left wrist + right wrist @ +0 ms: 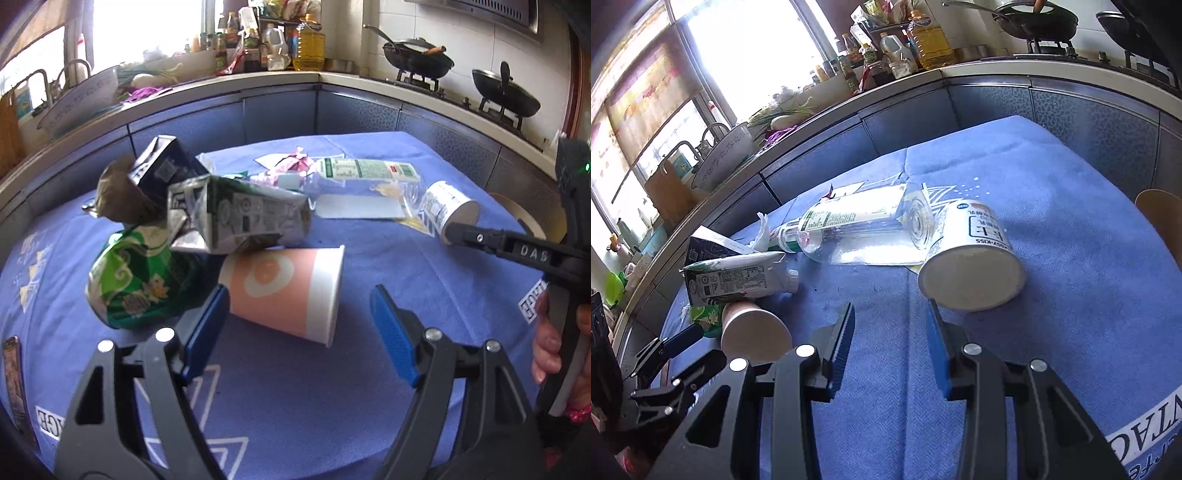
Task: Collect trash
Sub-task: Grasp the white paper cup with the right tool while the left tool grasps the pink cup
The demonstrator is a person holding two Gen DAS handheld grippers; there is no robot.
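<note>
- Trash lies scattered on the blue tablecloth: pink paper cup, green can, carton, clear bottle, white tub.
- Left gripper is spread wide and empty, the cup just ahead of it.
- Right gripper is partly open and empty, near the tub.

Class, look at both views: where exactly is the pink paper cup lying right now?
The pink paper cup lies on its side on the blue tablecloth, just ahead of the left gripper, beside the crushed green can and below the green carton.
</note>
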